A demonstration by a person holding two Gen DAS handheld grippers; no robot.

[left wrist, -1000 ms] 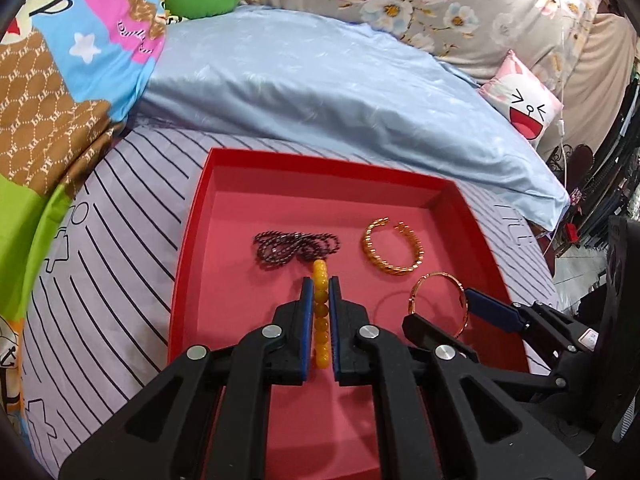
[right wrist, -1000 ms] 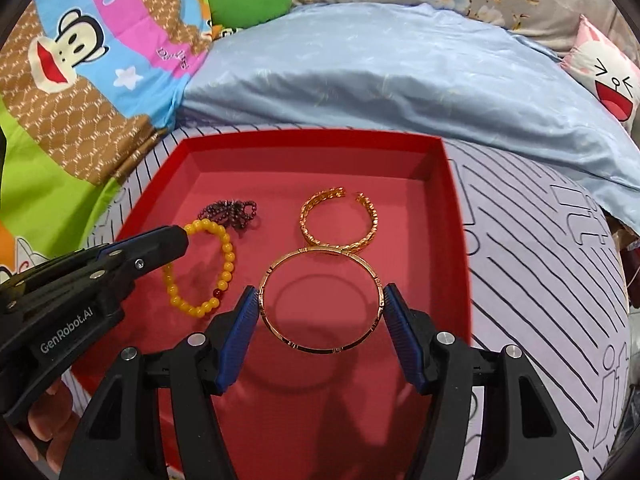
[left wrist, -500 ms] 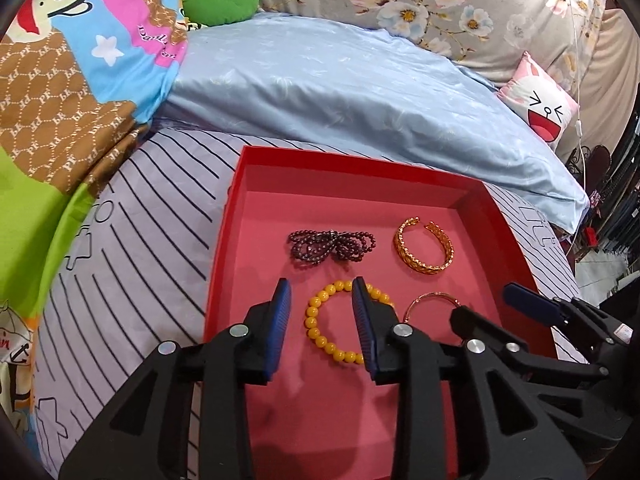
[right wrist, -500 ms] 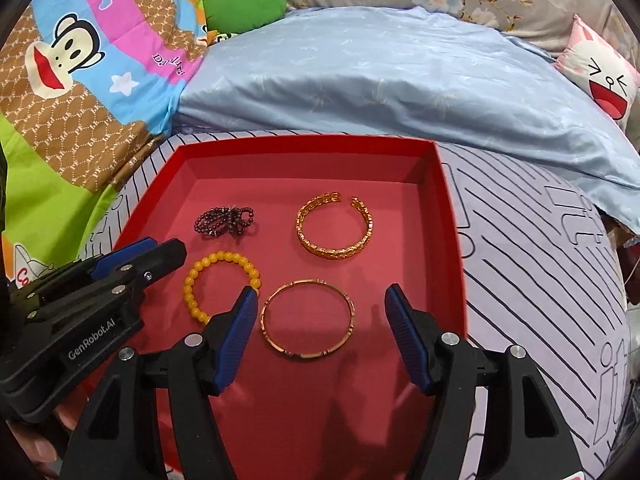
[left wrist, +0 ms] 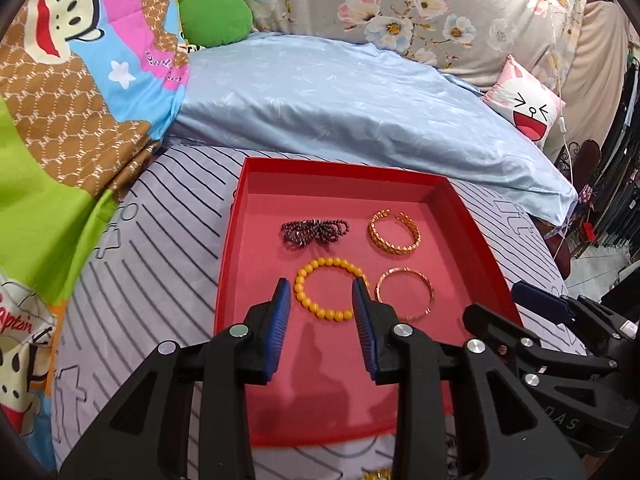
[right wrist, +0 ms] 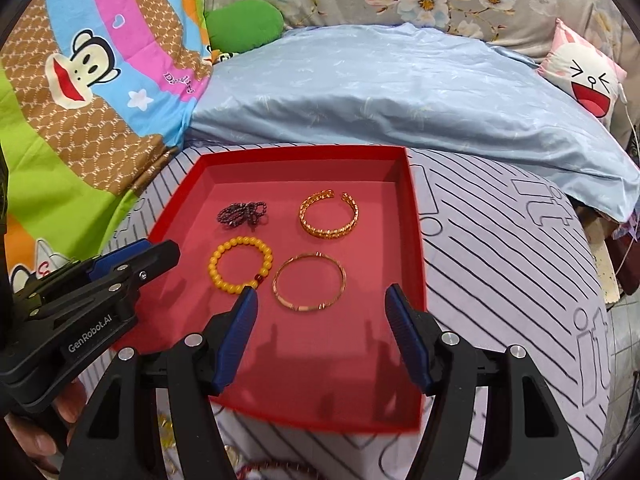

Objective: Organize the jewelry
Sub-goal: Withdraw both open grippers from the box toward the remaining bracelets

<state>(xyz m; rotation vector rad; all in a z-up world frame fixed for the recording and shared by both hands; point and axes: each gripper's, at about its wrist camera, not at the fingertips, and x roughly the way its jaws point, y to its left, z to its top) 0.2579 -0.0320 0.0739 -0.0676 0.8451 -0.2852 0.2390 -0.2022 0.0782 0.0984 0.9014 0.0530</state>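
A red tray [left wrist: 234, 240] [right wrist: 414, 240] lies on the striped bed sheet. In it lie a dark beaded bracelet [left wrist: 314, 231] [right wrist: 241, 214], a gold chain cuff [left wrist: 394, 232] [right wrist: 329, 216], a yellow bead bracelet [left wrist: 330, 294] [right wrist: 240, 264] and a thin gold bangle [left wrist: 405, 294] [right wrist: 309, 281]. My left gripper [left wrist: 318, 292] is open and empty, above the near side of the yellow bracelet. My right gripper [right wrist: 320, 294] is open and empty, just short of the bangle.
A light blue quilt [left wrist: 340, 96] lies behind the tray. A cartoon blanket [left wrist: 60, 100] is at the left, a green cushion [left wrist: 216, 20] and a pink face pillow [left wrist: 528, 108] at the back. Small gold and red jewelry pieces [right wrist: 272, 468] lie on the sheet below the tray.
My left gripper let go of the yellow bracelet and my right gripper let go of the bangle; both now lie flat in the tray. Both grippers opened and drew back.
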